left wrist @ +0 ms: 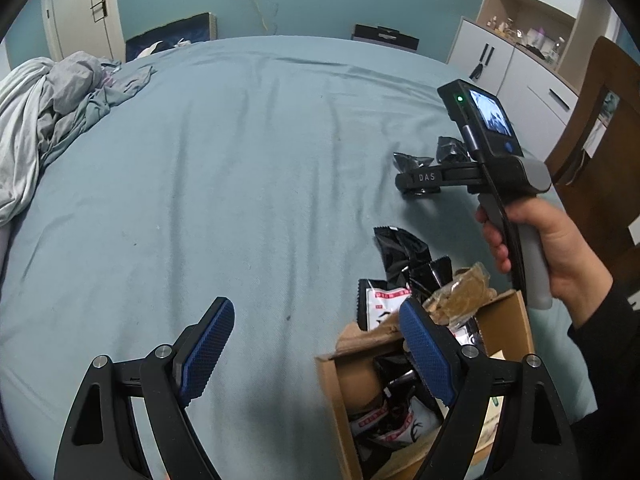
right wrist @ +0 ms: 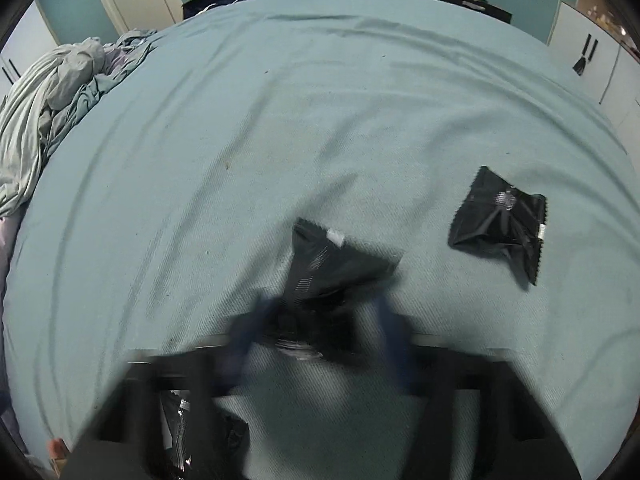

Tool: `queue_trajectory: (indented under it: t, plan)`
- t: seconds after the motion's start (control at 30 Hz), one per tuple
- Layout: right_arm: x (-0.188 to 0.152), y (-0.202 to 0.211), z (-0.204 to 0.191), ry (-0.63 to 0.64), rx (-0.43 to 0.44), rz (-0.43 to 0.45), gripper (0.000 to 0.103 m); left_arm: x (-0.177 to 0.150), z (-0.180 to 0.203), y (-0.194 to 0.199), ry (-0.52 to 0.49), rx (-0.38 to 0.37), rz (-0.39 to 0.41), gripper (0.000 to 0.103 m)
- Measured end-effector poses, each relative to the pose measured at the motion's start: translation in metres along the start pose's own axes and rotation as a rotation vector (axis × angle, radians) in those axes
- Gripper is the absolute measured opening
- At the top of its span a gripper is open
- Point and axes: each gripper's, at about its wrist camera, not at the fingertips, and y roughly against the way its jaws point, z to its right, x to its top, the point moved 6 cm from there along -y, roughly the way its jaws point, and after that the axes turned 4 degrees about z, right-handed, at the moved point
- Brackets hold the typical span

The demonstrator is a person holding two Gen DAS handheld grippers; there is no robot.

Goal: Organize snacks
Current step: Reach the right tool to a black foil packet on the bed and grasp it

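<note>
A cardboard box (left wrist: 332, 396) at the bed's near right holds several black and white snack packets (left wrist: 384, 304) and a clear pack of brown snacks (left wrist: 464, 292). My left gripper (left wrist: 316, 352) is open and empty, its right finger over the box. My right gripper (right wrist: 320, 324) is blurred with motion; its blue fingers stand either side of a black packet (right wrist: 332, 268) on the bed. A second black packet (right wrist: 500, 224) lies to the right. In the left wrist view the right gripper (left wrist: 412, 190) sits low over two black packets (left wrist: 412, 158).
Everything lies on a blue bed sheet (left wrist: 240, 160). Crumpled grey bedding (left wrist: 52, 100) is piled at the far left. White cabinets (left wrist: 504, 64) and a wooden chair (left wrist: 600, 128) stand to the right. Another black packet (right wrist: 180, 420) shows under the right gripper.
</note>
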Motion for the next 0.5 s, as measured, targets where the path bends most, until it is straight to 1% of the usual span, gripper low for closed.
queue_trajectory:
  t: [0.13,0.2,0.3,0.37,0.4,0.43,0.47,0.5]
  plan:
    - [0.001,0.015,0.004,-0.030,0.027,0.066,0.038,0.007,-0.005,-0.008,0.066,-0.080,-0.016,0.086]
    - [0.000,0.027,0.010,-0.053,0.024,0.088,0.037,0.016,-0.008,-0.013,0.092,-0.095,-0.008,0.086]
    - [-0.006,0.051,0.015,-0.114,0.045,0.121,0.037,0.027,-0.007,-0.025,0.069,-0.098,-0.009,0.085]
    - [-0.014,0.071,0.015,-0.133,0.051,0.132,0.037,0.028,-0.005,-0.034,0.048,-0.110,-0.038,0.085]
    - [-0.019,0.080,0.015,-0.134,0.048,0.137,0.037,0.028,-0.004,-0.041,0.048,-0.128,-0.064,0.085]
    - [-0.024,0.092,0.013,-0.129,0.043,0.144,0.037,0.029,-0.003,-0.047,0.052,-0.152,-0.093,0.083]
    - [-0.029,0.100,0.012,-0.123,0.041,0.150,0.037,0.029,-0.003,-0.055,0.067,-0.175,-0.124,0.078]
    - [-0.034,0.108,0.011,-0.120,0.040,0.154,0.037,0.029,-0.002,-0.062,0.081,-0.190,-0.154,0.077]
